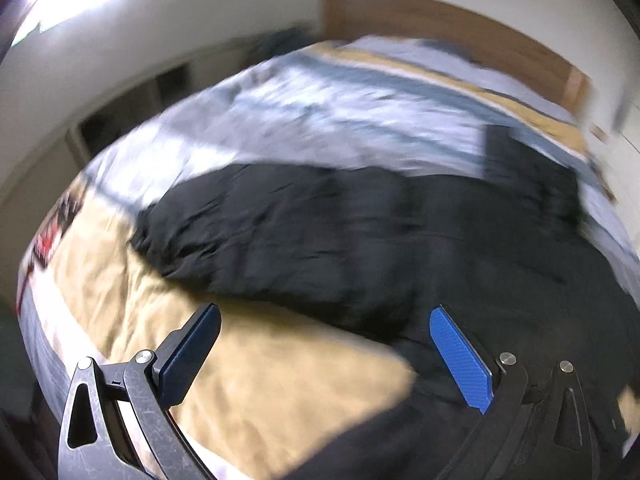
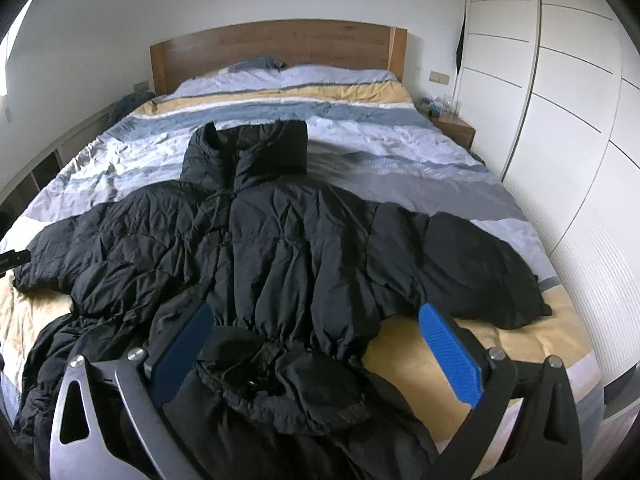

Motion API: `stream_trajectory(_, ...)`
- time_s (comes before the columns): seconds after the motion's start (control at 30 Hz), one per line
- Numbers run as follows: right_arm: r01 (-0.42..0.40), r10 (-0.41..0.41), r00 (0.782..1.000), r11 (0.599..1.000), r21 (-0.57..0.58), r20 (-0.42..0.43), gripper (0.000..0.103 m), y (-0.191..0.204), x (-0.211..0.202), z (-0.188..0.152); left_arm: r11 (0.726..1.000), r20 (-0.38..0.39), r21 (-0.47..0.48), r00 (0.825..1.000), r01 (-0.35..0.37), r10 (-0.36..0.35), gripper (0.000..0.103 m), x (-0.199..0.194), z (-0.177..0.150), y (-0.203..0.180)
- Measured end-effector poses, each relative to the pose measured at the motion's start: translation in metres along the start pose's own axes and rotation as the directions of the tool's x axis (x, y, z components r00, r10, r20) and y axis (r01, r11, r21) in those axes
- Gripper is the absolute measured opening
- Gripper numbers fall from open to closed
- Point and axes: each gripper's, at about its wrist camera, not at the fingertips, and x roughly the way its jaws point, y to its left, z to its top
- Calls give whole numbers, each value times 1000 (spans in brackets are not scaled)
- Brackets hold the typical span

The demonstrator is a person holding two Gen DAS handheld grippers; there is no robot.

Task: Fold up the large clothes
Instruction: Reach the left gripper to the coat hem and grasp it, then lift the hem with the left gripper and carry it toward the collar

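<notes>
A large black puffer coat [image 2: 280, 248] lies spread front-up on the bed, hood toward the headboard, both sleeves stretched out sideways. My right gripper [image 2: 316, 354] hovers open above the coat's lower front, its blue pads wide apart with nothing between them. In the blurred left wrist view the coat [image 1: 320, 232] shows with one sleeve reaching left over the yellow cover. My left gripper [image 1: 324, 356] is open just above the bedding, close to that sleeve and the coat's side, holding nothing.
The bed [image 2: 440, 152] carries a striped blue, white and yellow duvet, with a wooden headboard [image 2: 276, 48] behind. A nightstand [image 2: 454, 126] with small items stands at the right, beside white wardrobe doors [image 2: 560, 120]. Low shelving [image 1: 132, 108] runs along the left wall.
</notes>
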Motion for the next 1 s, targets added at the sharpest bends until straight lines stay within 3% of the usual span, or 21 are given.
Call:
stream_trajectory(0.13,17,-17,1000,1000,-5,-26,103,5,18,-3,988,-69,-156,998,-16,5,102,43,4,54)
stream_trajectory(0.3,41,-42,998,999,-15,-48,103,10,31,-4,941,-107,-337,993,13,-52,102,80,4,105)
stream_trajectory(0.53,76,-78,995,997,-34,-65,103,18,41,-6,820,-95,-559,974,120,-208,102,121,-5,146)
stream_trajectory(0.77,108,-111,990,993,-42,-82,103,20,48,-7,719,34,-650,954,247,-297,101,134,-2,165)
stream_trajectory(0.87,111,-115,990,993,-51,-86,103,25,52,-8,660,93,-687,937,305,-337,91,138,3,174)
stream_trajectory(0.93,107,-112,990,993,-54,-90,103,27,54,-8,627,120,-701,923,340,-366,70,141,3,179)
stream_trajectory(1.0,104,-110,990,993,-62,-91,103,31,56,-9,577,145,-725,902,376,-406,59,146,0,187)
